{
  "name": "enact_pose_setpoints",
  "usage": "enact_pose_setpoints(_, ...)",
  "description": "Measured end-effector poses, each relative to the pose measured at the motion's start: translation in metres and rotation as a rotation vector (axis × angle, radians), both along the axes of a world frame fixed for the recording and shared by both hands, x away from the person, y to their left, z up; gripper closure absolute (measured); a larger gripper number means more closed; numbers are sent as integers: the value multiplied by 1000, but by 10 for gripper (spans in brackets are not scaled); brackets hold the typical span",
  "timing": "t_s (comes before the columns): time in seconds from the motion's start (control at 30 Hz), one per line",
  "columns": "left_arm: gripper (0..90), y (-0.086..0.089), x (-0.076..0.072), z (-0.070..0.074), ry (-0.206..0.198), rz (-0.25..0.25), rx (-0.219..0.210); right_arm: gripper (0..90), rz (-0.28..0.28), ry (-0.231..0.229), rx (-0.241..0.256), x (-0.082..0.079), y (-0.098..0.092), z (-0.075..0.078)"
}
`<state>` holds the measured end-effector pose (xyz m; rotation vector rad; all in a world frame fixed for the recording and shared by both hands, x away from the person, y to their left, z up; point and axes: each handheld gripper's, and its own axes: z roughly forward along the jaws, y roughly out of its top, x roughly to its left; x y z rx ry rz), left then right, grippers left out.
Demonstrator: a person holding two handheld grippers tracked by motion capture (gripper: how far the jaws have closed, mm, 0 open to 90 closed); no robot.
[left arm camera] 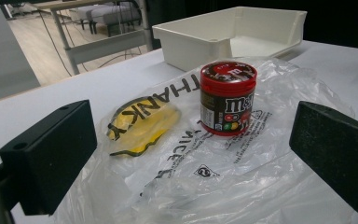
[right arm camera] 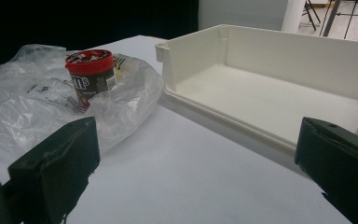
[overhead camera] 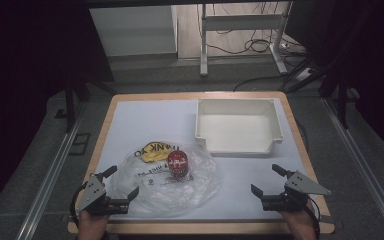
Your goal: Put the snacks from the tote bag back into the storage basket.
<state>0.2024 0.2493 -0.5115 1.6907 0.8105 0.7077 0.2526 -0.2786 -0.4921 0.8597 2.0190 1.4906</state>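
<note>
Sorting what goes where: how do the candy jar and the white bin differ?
The candy jar is small, round, red-lidded and closed; the white bin is large, rectangular, open-topped and empty. The jar stands on the clear plastic bag; the bin sits directly on the table, beside the bag. Both stand upright, with no gripper touching them.

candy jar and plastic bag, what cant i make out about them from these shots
- Candy jar: the left gripper view shows one side of its label; the back is hidden by the jar itself.
- Plastic bag: its near edge is cut off by the bottom of the left gripper view.
- Small print on the bag: too small to read in the high view.
</note>
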Motion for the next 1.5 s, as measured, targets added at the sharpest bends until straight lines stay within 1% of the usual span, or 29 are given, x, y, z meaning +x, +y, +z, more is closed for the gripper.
enact_pose_setpoints(0.23,6,0,0,0,-1,-1,3,3,0,-9,-23,0,3,0)
enact_pose_setpoints(0.43,5,-1,0,0,-2,-2,4,3,7,-17,-25,0,6,1)
enact_pose_setpoints(0.63,6,-1,0,0,-3,-1,5,2,22,-22,-39,1,14,2)
enact_pose_setpoints(0.73,5,-2,0,0,-4,-3,10,2,39,-16,-23,1,20,3)
enact_pose_setpoints(0.87,5,-3,0,0,-3,-4,10,2,44,-11,-27,2,23,3)
enact_pose_setpoints(0.97,5,-3,0,0,-5,-2,12,2,48,-5,-12,3,25,2)
enact_pose_setpoints(1.03,5,-3,0,0,-3,-2,11,2,41,-19,-6,4,28,3)
enact_pose_setpoints(1.13,6,-3,0,0,-3,-4,13,0,49,-32,2,4,31,4)
enact_pose_setpoints(1.2,5,-3,0,0,-3,-4,13,0,58,-30,9,4,33,4)
enact_pose_setpoints(1.5,5,-3,0,-1,-4,-3,13,2,76,-48,-4,5,42,5)
